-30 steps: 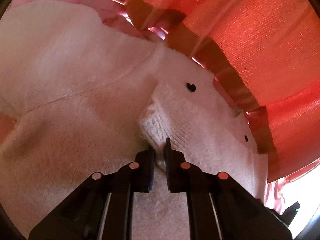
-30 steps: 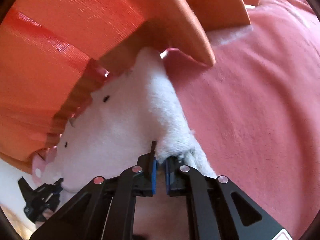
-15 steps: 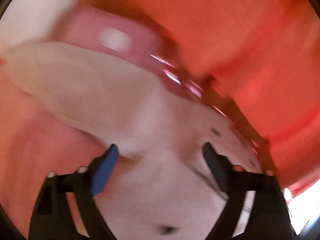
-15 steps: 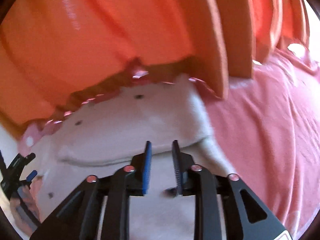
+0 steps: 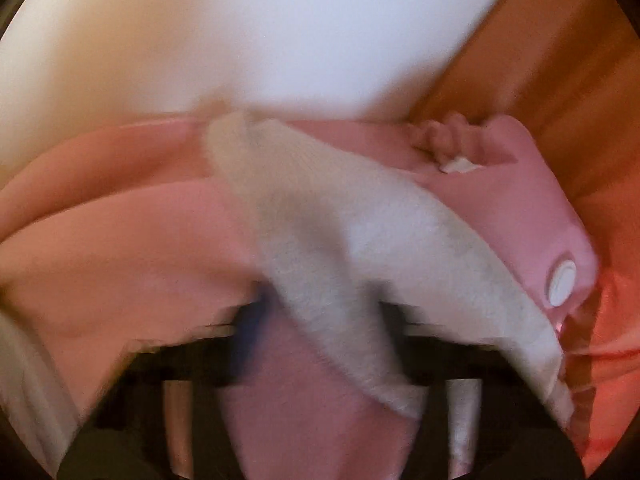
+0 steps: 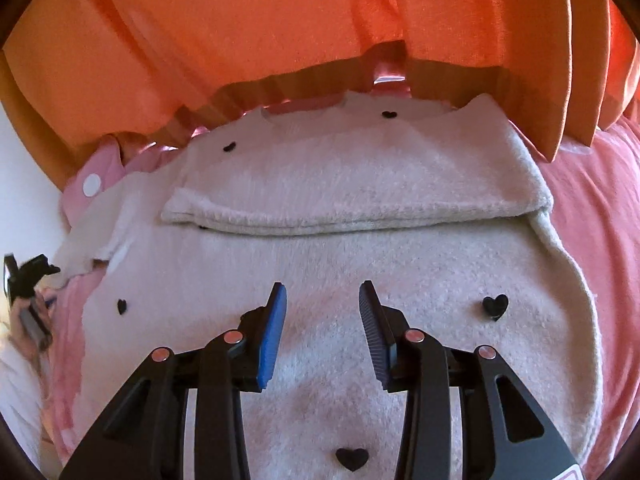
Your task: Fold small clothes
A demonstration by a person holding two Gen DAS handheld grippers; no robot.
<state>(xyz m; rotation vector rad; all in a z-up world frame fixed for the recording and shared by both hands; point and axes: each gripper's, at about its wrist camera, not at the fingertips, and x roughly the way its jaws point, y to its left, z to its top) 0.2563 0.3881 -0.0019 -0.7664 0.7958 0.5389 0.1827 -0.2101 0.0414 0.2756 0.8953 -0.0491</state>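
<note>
A white fuzzy sweater (image 6: 360, 264) with small black hearts lies on a pink bedcover (image 6: 592, 208). Its far part is folded over into a flat band (image 6: 360, 196). My right gripper (image 6: 323, 292) hovers over the sweater's middle, its jaws opening with nothing between them. In the blurred left wrist view, a white sleeve (image 5: 340, 220) runs toward my left gripper (image 5: 320, 304). Its jaws are closing around the sleeve's near end, still apart. The left gripper (image 6: 28, 292) also shows at the left edge of the right wrist view.
An orange curtain (image 6: 320, 20) hangs right behind the sweater. A pink garment with white dots (image 5: 520, 200) lies under the sleeve, by the curtain. A white surface (image 5: 280, 20) fills the top of the left wrist view.
Both grippers let go of the sweater's edge, which now lies folded over. The left one swung sideways to the sleeve, opening wide and then narrowing. The right one drew back and opened.
</note>
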